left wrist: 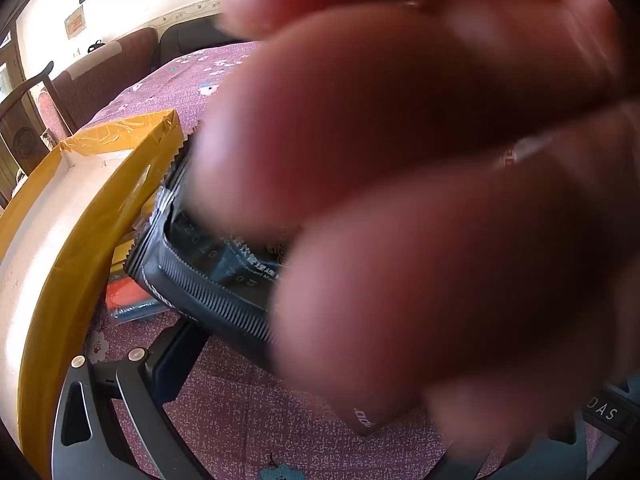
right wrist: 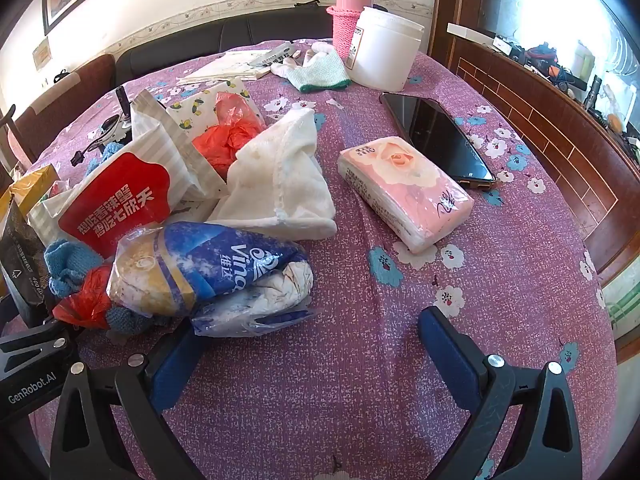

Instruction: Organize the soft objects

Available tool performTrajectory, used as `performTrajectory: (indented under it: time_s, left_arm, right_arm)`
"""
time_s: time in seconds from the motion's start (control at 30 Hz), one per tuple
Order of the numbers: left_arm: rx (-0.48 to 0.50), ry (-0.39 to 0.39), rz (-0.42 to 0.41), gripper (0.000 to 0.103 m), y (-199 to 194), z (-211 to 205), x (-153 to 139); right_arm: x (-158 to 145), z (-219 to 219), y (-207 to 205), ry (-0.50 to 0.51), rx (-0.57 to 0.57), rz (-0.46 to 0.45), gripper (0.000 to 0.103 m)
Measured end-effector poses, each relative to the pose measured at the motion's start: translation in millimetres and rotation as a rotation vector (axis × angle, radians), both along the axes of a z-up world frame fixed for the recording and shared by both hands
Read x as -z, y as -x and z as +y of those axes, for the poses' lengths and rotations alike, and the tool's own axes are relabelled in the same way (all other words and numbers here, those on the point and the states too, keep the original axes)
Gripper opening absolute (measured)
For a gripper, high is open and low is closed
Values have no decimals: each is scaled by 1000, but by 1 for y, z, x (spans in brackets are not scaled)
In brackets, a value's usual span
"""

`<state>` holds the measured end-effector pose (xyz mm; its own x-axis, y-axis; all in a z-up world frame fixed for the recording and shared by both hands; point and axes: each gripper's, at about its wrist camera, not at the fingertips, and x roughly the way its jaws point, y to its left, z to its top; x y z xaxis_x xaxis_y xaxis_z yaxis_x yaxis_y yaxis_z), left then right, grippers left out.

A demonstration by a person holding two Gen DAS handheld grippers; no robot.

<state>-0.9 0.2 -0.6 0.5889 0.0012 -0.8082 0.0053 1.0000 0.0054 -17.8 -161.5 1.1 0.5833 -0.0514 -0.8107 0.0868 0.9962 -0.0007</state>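
Observation:
A blurred hand (left wrist: pixel 420 200) right at the lens fills most of the left wrist view and holds a black foil packet (left wrist: pixel 208 276) beside a yellow box (left wrist: pixel 80 208). My left gripper (left wrist: pixel 360 368) is open: one finger (left wrist: pixel 176 360) shows wide at the left, the other is hidden by the hand. My right gripper (right wrist: pixel 316 344) is open over bare cloth. Ahead of it lie a blue tissue bag (right wrist: pixel 208 268), a white cloth (right wrist: pixel 280 176), a red-and-white wipes pack (right wrist: pixel 116 200), an orange plastic bag (right wrist: pixel 228 136), blue knit pieces (right wrist: pixel 68 268) and a pink tissue pack (right wrist: pixel 404 196).
A purple flowered tablecloth (right wrist: pixel 360 380) covers the round table. A black phone (right wrist: pixel 436 136), a white jar (right wrist: pixel 384 52), a pink flask (right wrist: pixel 352 12), a green-edged cloth (right wrist: pixel 316 72) and papers (right wrist: pixel 232 66) sit further back. A brick-patterned ledge (right wrist: pixel 560 152) runs on the right.

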Motion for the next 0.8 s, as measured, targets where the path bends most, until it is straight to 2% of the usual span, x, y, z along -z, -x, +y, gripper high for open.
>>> performTrajectory:
  time_s: [0.8]
  left_arm:
    - [0, 1, 1, 103, 3, 2, 0]
  right_arm:
    - [0, 0, 0, 0, 0, 0, 102]
